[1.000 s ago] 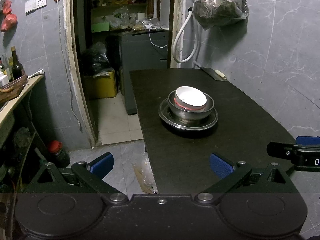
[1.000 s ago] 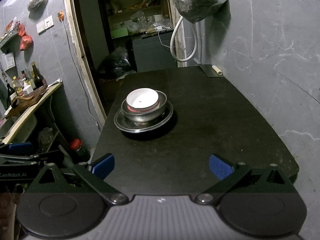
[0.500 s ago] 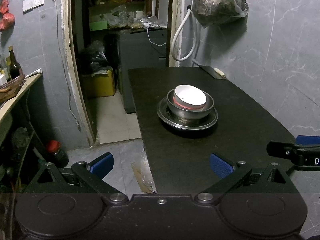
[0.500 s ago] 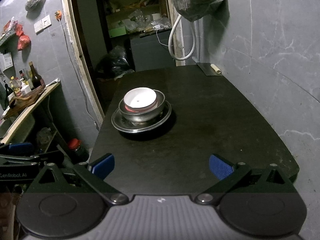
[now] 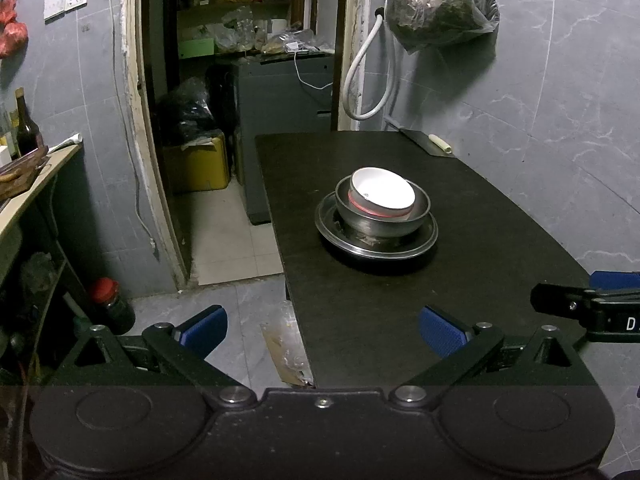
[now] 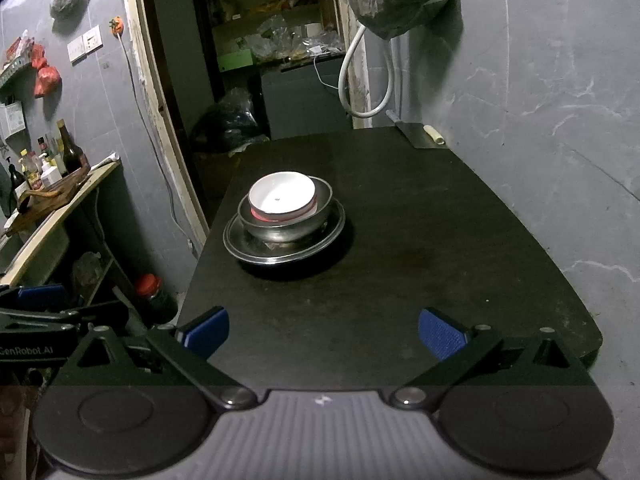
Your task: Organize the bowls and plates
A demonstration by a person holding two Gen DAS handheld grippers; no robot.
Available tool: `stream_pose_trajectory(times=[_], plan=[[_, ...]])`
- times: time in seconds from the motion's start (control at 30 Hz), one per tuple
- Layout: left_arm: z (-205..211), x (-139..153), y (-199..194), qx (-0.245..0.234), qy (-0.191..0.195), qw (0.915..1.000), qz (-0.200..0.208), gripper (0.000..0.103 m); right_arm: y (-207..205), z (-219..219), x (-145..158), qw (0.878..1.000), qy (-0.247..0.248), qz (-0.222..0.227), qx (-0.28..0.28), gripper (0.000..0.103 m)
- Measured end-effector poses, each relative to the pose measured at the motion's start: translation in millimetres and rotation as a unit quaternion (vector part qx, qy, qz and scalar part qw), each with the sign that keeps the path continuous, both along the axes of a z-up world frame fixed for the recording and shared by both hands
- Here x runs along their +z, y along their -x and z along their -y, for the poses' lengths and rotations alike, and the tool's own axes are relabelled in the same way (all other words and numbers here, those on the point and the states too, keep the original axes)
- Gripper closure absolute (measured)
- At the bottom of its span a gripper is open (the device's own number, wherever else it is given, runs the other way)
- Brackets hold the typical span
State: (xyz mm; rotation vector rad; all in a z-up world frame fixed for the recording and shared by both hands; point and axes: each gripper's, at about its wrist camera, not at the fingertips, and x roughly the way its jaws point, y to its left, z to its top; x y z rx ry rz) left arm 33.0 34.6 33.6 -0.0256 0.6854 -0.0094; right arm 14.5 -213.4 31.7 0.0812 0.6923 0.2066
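White bowl (image 5: pixel 382 198) sits nested in a steel bowl (image 5: pixel 382 218) on a metal plate (image 5: pixel 376 242) at mid-frame on the table (image 5: pixel 500 240), well apart from both released claws, left claw (image 5: pixel 323 326) and right claw (image 6: pixel 324 330), so any approach should likely stay level and slow.

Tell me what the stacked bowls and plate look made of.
White bowl: glazed ceramic by its look, glossy white inside, red band outside. Larger bowl and plate: probably stainless steel, grey with dull reflections. All nested on the dark table.
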Motion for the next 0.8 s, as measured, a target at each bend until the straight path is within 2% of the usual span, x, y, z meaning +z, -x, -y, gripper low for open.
stream_pose_trajectory(times=[0.8], plan=[[-7,-8,-13,-0.007,0.004,0.9999,-0.008,0.001,-10,-4,-6,1.000,0.003,-0.006,-0.003,0.000]])
